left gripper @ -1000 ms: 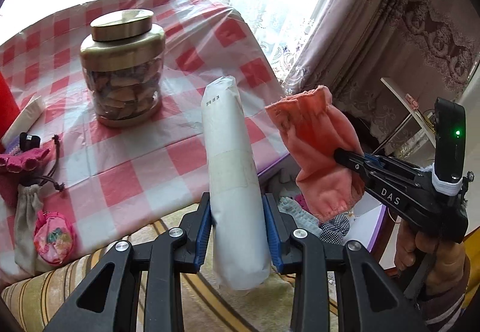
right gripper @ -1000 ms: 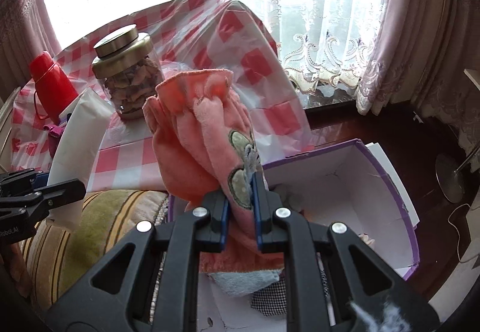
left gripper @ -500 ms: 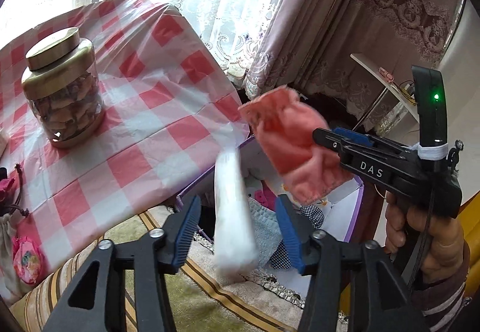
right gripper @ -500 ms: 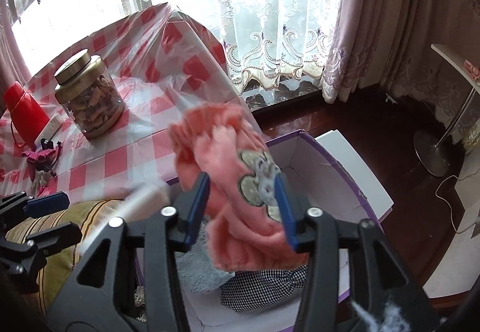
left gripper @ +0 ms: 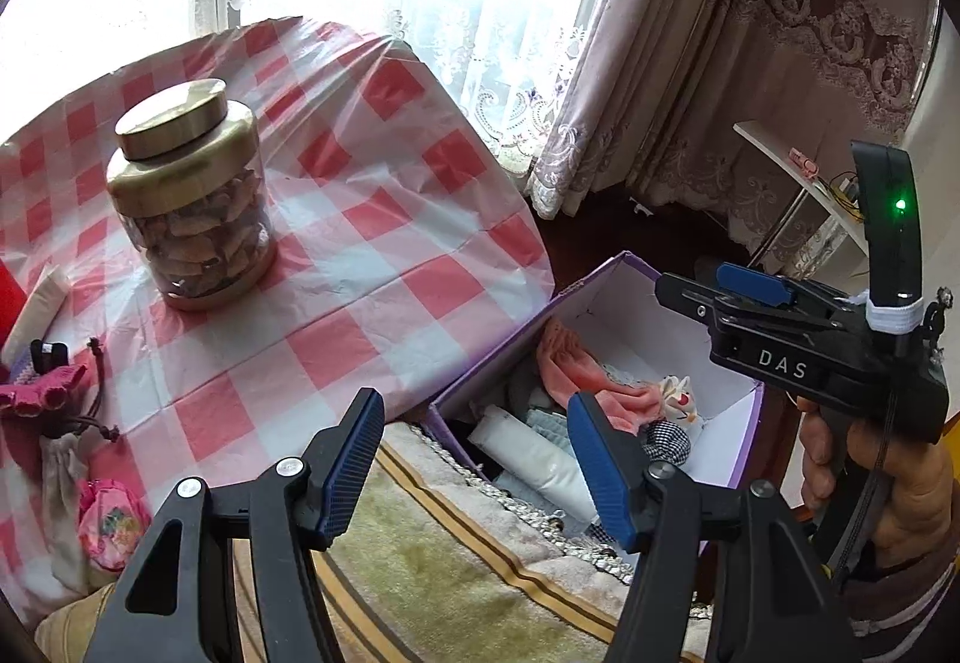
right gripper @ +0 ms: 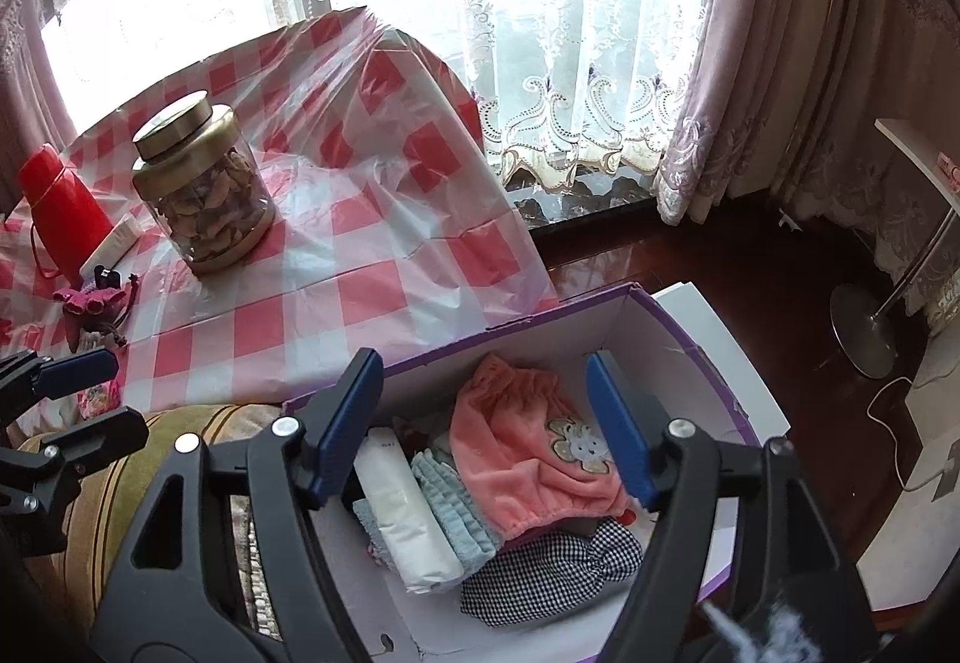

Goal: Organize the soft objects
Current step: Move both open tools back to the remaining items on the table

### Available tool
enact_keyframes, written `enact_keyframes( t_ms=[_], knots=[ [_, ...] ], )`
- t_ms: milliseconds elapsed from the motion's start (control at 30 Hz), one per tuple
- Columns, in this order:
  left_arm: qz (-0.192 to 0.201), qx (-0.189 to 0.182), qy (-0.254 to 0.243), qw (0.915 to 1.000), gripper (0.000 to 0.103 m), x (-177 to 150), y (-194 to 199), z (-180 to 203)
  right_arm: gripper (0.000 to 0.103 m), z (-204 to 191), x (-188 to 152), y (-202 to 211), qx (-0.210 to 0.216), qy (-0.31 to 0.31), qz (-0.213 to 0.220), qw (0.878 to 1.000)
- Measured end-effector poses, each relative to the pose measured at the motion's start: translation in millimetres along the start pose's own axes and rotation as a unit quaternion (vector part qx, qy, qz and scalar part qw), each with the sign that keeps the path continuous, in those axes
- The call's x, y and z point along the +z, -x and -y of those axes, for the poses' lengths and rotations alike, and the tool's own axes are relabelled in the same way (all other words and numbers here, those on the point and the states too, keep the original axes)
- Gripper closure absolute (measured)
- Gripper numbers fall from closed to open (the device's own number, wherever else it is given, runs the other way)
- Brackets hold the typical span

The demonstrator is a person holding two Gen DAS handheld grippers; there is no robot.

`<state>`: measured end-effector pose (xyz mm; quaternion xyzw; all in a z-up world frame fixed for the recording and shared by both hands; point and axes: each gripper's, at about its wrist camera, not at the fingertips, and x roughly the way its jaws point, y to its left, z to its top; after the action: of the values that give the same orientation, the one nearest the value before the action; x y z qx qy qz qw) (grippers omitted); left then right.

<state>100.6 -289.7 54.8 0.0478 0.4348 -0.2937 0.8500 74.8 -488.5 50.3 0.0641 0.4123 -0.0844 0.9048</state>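
Observation:
A purple box [right gripper: 678,330] with a white inside stands beside the table. In it lie a pink plush cloth with a bunny patch [right gripper: 528,459], a white roll [right gripper: 402,513], a light blue cloth [right gripper: 456,507] and a checked cloth [right gripper: 552,567]. The left wrist view shows the same box [left gripper: 606,273], pink cloth [left gripper: 588,375] and white roll [left gripper: 534,459]. My right gripper [right gripper: 486,423] hovers above the box, jaws opening, nothing between them. My left gripper [left gripper: 480,465] hangs over the box's near edge, jaws also opening and empty. The right gripper [left gripper: 708,291] appears there too, a hand holding it.
A table with a red-checked cloth [left gripper: 360,267] carries a gold-lidded jar [left gripper: 192,195], a red flask [right gripper: 60,207], a magenta drawstring pouch [left gripper: 42,393], a beige pouch and a small pink purse [left gripper: 111,525]. A striped cushion [left gripper: 456,573] lies below. Curtains and a lamp stand [right gripper: 864,327] sit behind.
The left gripper let go of the white roll and the right gripper let go of the pink cloth; both dropped into the box. Both sets of jaws have spread wide and lifted slightly.

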Motion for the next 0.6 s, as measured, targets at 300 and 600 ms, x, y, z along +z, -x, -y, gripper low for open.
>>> enact_keyframes(
  t_ms=[300, 600],
  knots=[
    [0.039, 0.101, 0.017, 0.994, 0.034, 1.5, 27.5, -65.9, 0.027, -65.0, 11.6, -5.9, 0.037, 0.052, -0.007, 0.998],
    [0.072, 0.149, 0.08, 0.983, 0.034, 9.2, 65.7, -168.6, 0.026, -142.9, 27.2, -8.9, 0.074, 0.113, -0.005, 0.991]
  ],
)
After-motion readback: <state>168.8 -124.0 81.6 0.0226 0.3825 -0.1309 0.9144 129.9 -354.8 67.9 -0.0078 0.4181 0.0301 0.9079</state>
